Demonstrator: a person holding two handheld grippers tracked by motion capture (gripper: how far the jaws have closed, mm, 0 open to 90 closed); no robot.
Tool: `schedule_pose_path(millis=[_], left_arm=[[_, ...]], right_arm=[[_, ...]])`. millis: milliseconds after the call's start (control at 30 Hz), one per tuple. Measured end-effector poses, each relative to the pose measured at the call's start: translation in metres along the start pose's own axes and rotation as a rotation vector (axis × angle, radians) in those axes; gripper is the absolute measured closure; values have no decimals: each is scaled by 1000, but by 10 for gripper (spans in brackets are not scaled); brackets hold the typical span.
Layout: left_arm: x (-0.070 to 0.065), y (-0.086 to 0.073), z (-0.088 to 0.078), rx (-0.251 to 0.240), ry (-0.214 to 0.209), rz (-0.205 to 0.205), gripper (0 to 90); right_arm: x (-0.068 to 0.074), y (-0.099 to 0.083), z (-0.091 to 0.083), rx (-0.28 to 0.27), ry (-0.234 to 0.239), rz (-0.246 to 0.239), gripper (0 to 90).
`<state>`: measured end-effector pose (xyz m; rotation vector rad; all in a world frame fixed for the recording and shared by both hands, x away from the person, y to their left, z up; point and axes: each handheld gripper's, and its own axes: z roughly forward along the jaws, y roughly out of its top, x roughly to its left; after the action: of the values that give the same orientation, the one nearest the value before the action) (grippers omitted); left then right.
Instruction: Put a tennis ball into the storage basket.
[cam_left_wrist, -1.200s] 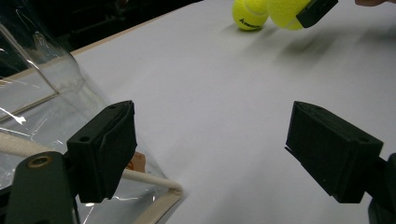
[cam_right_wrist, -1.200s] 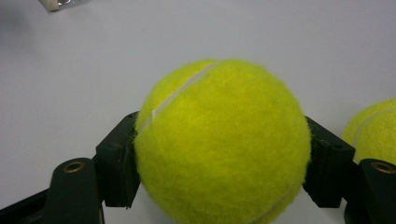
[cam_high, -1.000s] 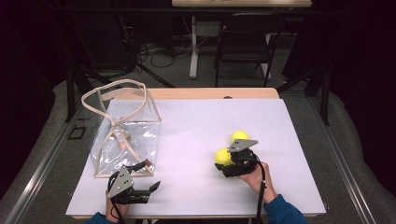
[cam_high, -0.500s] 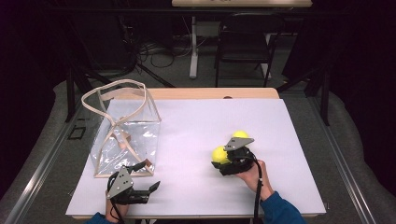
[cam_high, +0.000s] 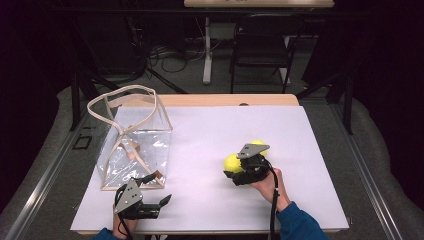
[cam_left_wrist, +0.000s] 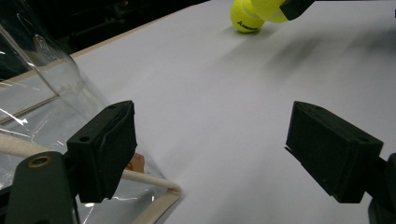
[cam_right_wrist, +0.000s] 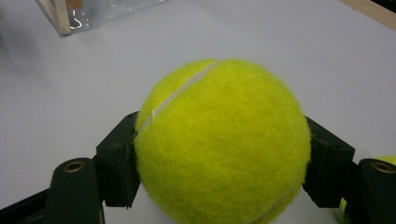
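Covering most of the frame in the high view, the white table (cam_high: 210, 150) is carrying everything in play. At its left the clear bag (cam_high: 135, 150) is standing open, its tan straps looping above the mouth. At lower right of centre the right gripper (cam_high: 235, 170) is clamping a tennis ball (cam_high: 232, 163); in the right gripper view both black jaws are pressing the ball's (cam_right_wrist: 222, 144) sides. Against the frames from a second ago the ball is sitting slightly further left and appears to be lifting clear of the second ball (cam_high: 258, 145), which is lying just behind it at the upper right, so the carry toward the bag is likely starting. At lower left the left gripper (cam_high: 162, 202) is keeping its place as before, jaws spread wide and holding nothing, just beside the bag's near corner (cam_left_wrist: 159, 196). Whether one jaw is touching the plastic is hard to tell. Nothing is lying between ball and bag; the straps over the opening are looking like the one snag.
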<state>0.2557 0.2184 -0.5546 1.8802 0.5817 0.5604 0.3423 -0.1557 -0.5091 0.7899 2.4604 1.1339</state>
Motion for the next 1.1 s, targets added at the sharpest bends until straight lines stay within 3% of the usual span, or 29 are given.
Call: schedule_pose_path(millis=[700,1100], left_arm=[[0,0,2,3,-5,-1,160],[0,0,2,7,-9,1,160]], right_arm=[[-2,13,0,-20,6,-6,267],[-4,35,1,-35,5,-45,267]])
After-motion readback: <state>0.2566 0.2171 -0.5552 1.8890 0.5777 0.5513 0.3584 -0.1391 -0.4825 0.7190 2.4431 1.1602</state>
